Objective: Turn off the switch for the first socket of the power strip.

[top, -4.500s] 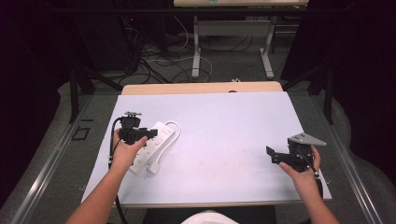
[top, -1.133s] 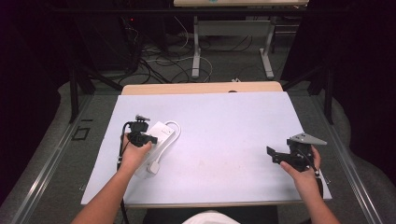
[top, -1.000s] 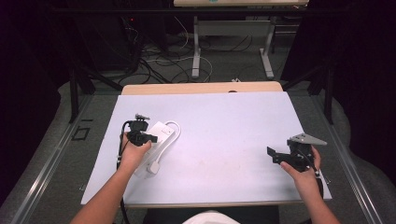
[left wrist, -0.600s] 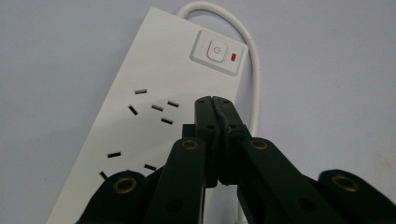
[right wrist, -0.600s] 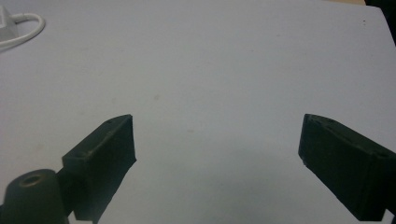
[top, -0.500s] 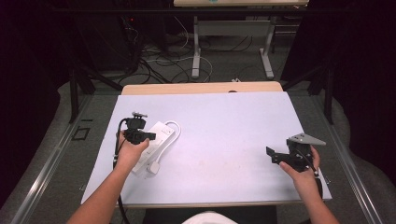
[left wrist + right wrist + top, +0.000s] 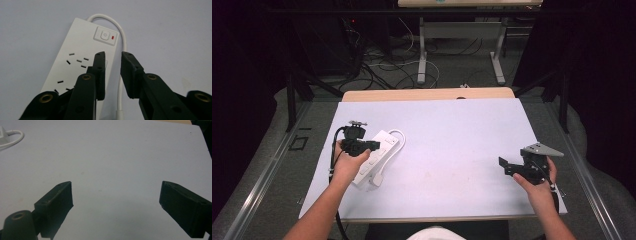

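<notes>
The white power strip [image 7: 374,155] lay at the counter's [image 7: 452,130] left side, beneath the left tongs [image 7: 112,65], whose jaws had just been opening, nothing between them. The right tongs [image 7: 116,202] gaped wide, empty. Rigid, light and smooth, the strip would likely grip best across its narrow sides.

A white power strip [image 7: 374,157] is laid flat on the left part of the table, set on a slant. A square switch [image 7: 105,35] with a small red light sits at its far end, where a white cord [image 7: 122,40] is looped around alongside it.
</notes>
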Available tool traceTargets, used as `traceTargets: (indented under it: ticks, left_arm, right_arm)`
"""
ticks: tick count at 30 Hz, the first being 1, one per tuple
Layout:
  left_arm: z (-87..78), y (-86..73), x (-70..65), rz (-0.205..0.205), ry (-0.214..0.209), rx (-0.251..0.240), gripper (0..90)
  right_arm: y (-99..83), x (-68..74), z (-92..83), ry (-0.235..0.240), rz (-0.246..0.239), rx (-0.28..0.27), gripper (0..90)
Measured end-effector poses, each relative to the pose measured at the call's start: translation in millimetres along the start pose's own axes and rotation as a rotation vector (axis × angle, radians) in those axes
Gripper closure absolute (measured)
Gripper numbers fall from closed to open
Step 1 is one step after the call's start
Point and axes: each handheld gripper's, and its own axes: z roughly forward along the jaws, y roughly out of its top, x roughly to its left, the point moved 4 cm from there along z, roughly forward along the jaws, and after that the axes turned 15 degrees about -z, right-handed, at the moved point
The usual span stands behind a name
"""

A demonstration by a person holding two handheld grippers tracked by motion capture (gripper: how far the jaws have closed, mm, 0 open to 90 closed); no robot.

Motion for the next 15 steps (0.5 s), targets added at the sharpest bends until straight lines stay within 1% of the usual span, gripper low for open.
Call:
traceTargets:
  ticks: [1,3,5,8,9,10,13,15]
  left_arm:
    - [-2.3,-0.2,0.5,0.006,-0.002,0.005,70.0]
    - [-4.9,-0.9,0.8,-0.002,-0.009,-0.014,69.0]
    - [-8.0,-2.1,2.0,0.004,-0.014,-0.020,66.8]
    - [-12.5,-4.1,4.5,0.014,-0.021,-0.028,62.2]
    - [-13.2,-4.9,4.9,0.010,-0.025,-0.039,60.3]
    - [-15.5,-5.7,6.1,0.017,-0.027,-0.035,58.6]
    - [-20.0,-7.6,7.8,0.019,-0.031,-0.074,53.1]
    - [-24.6,-8.9,8.6,0.019,-0.035,-0.088,49.8]
  right_arm:
    - [-0.5,-0.9,-1.0,0.005,-0.007,0.007,11.1]
    - [-0.8,-1.0,-1.0,0.005,-0.001,0.006,11.0]
    - [-0.6,-0.8,-1.7,0.004,-0.003,0.008,11.1]
    - [-0.2,-0.3,-2.4,0.003,-0.008,0.004,11.1]
    - [-0.2,-0.4,-2.9,0.000,-0.011,0.005,11.0]
    - [-0.1,-0.3,-3.2,-0.003,-0.012,0.007,11.0]
    - [0.5,0.2,-3.6,0.001,-0.012,-0.001,11.0]
    - [0.4,-0.2,-3.8,0.003,-0.015,-0.003,11.1]
